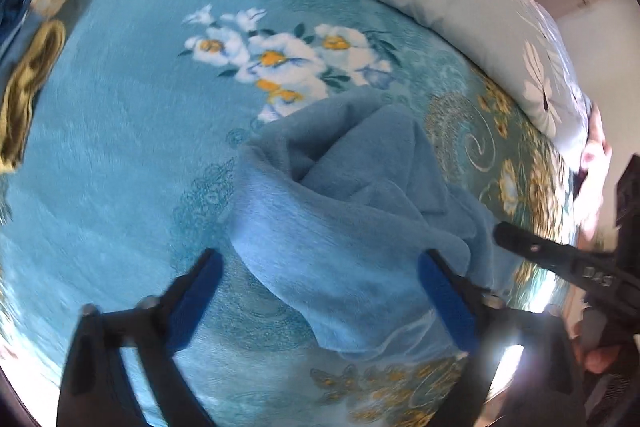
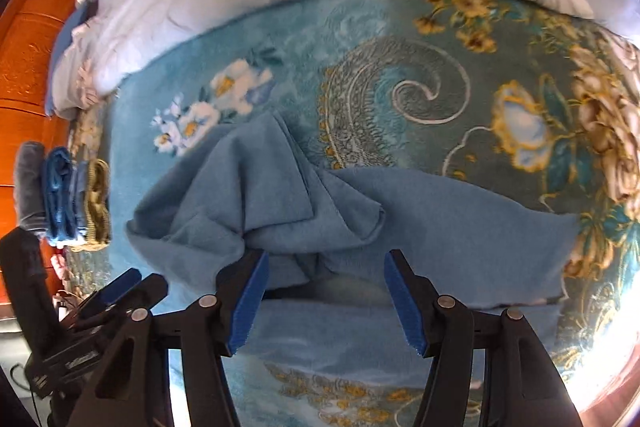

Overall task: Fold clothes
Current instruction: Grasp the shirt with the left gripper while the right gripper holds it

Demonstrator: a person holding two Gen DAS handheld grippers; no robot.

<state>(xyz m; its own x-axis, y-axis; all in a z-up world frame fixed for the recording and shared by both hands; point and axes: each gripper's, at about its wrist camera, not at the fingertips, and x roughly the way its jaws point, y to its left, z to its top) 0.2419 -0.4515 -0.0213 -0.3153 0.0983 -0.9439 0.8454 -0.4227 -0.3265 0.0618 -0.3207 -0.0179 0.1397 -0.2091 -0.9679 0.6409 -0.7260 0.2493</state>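
Left wrist view showing a light blue cloth point(image 1: 344, 227) lying rumpled on the bed blanket point(image 1: 120, 147), bunched into loose ridges rather than flat layers. Hovering over its near edge with the left hand-held gripper point(image 1: 320, 303) spread wide, pinching nothing. Reaching in from the right side with the right hand-held gripper point(image 2: 324, 301), likewise standing open above the cloth's near hem, gripping nothing. Judging this piece as not lying folded now — edges uneven, one corner trailing toward the right in the right wrist view. Sitting well apart at the far left of the bed, a row of folded pieces point(image 2: 64, 195) — grey, dark blue, olive yellow — stacked side by side, so part of the job looking done and this cloth remaining. Spotting no basket, bin or other container in either view; resting everything straight on the blanket.
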